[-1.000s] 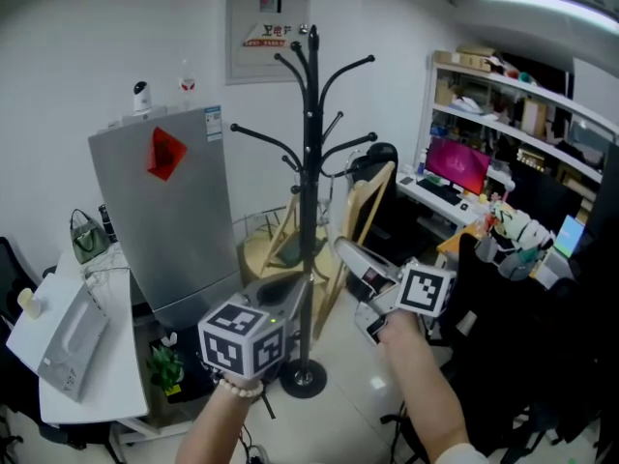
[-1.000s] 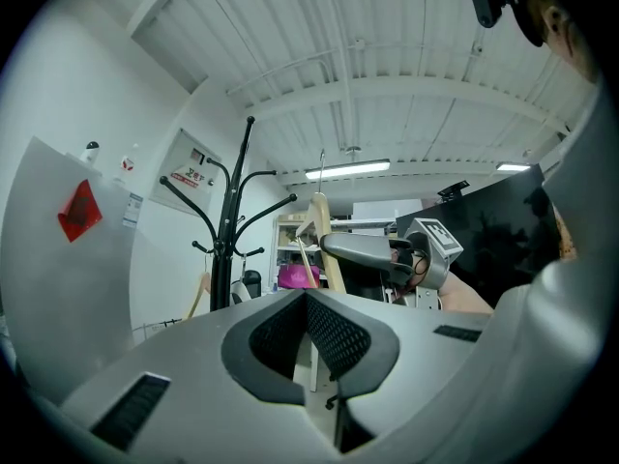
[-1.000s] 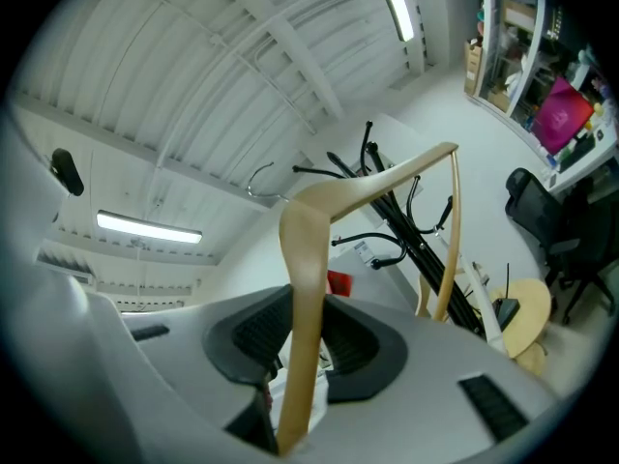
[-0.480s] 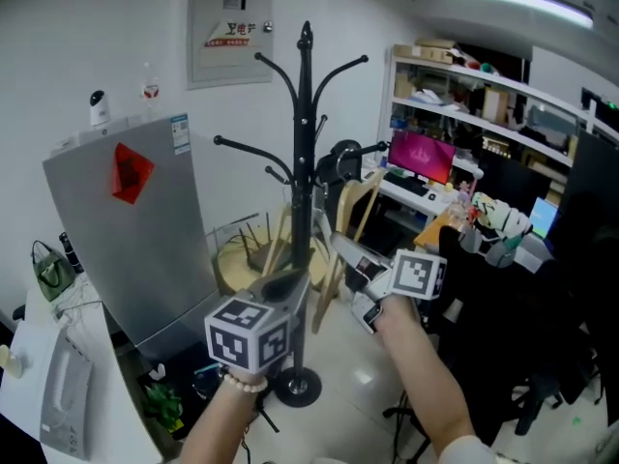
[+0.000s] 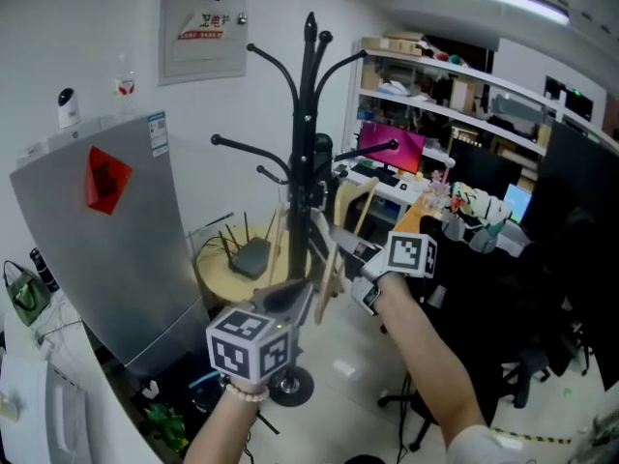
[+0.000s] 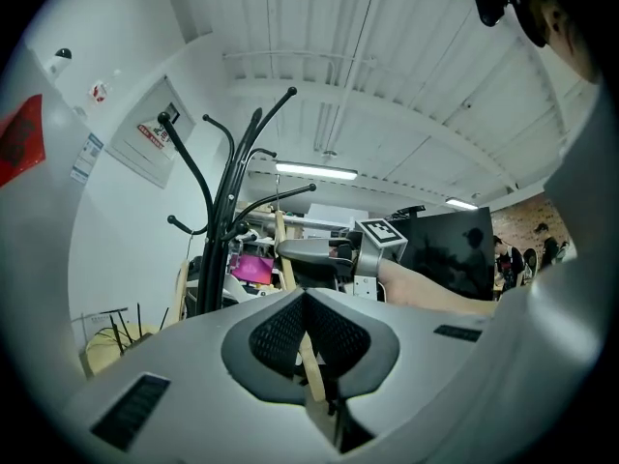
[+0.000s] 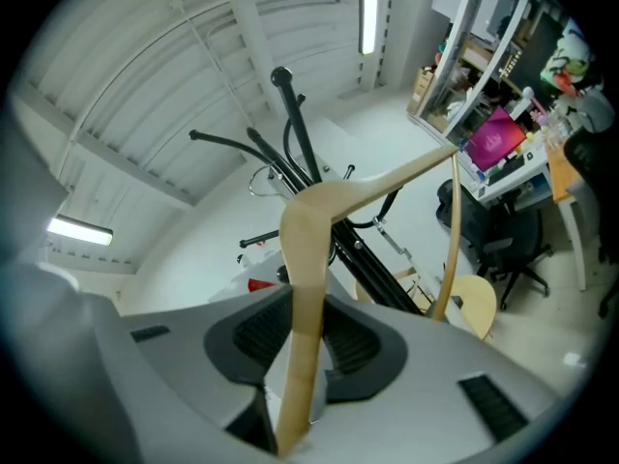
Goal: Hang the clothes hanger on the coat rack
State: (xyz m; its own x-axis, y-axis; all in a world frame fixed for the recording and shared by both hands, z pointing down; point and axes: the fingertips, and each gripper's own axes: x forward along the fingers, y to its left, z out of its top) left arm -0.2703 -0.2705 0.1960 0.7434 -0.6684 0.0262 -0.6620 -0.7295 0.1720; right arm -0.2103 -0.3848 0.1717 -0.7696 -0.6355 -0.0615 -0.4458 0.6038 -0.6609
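A black coat rack (image 5: 309,153) with curved hooks stands on a round base in the middle of the head view. Just in front of its pole, both grippers hold a light wooden clothes hanger (image 5: 332,259). My left gripper (image 5: 295,296) is shut on the hanger's thin lower bar (image 6: 308,356), low and near me. My right gripper (image 5: 340,249) is shut on one arm of the hanger (image 7: 311,249), whose shoulder curves up past the jaws. The rack (image 7: 295,129) rises right behind the hanger. The hanger's hook is hard to make out.
A silver fridge (image 5: 97,230) stands left of the rack. Behind the rack is a round wooden table (image 5: 221,271) with a black router. Shelves and a desk with a pink monitor (image 5: 387,148) fill the right, beside a dark office chair (image 5: 503,288).
Both grippers have carried the hanger in toward the rack's pole. The view has swung right, so the fridge and white table slid left.
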